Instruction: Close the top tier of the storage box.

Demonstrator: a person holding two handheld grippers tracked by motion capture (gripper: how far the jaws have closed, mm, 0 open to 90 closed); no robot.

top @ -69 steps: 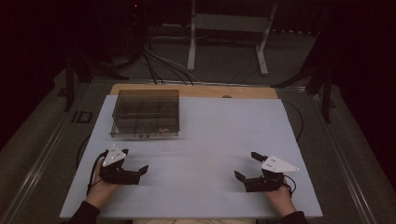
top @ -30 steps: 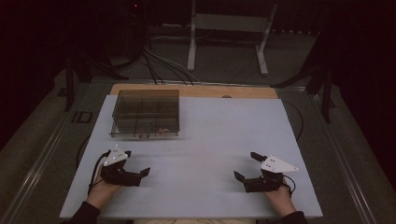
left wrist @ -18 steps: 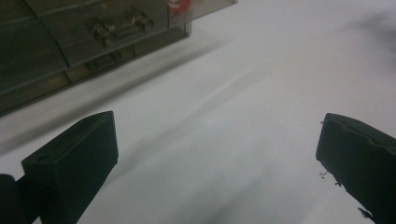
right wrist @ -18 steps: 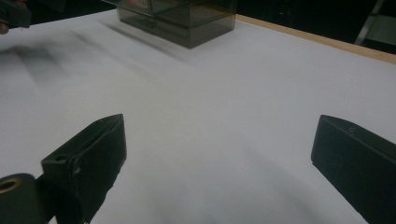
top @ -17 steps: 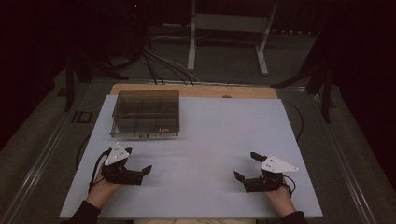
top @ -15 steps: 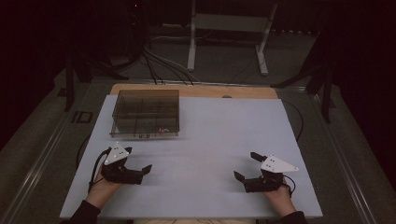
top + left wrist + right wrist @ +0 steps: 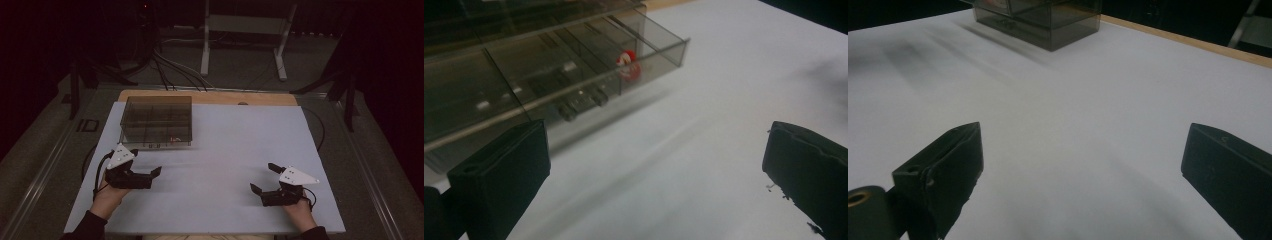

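The left tool [image 7: 142,176] is lying nearest the smoked clear box [image 7: 156,121], which is sitting on the far left part of the white surface [image 7: 225,150], just ahead of that tool. In my judgement, the risk is sitting here: the box looks light and its walls slick, so a wide-spread tool coming in at a slant is likely to be shoving it across the surface instead of catching it. A small red piece [image 7: 626,58] is resting in a front compartment and could be jolted loose. The left hand [image 7: 107,197] is resting low on the surface, its tool spread wide with nothing between the jaws and tilted toward the box.

Farther right, the right tool [image 7: 265,182] is also gaping wide and holding nothing, well apart from the box, while the right hand [image 7: 298,212] is lying near the front edge.
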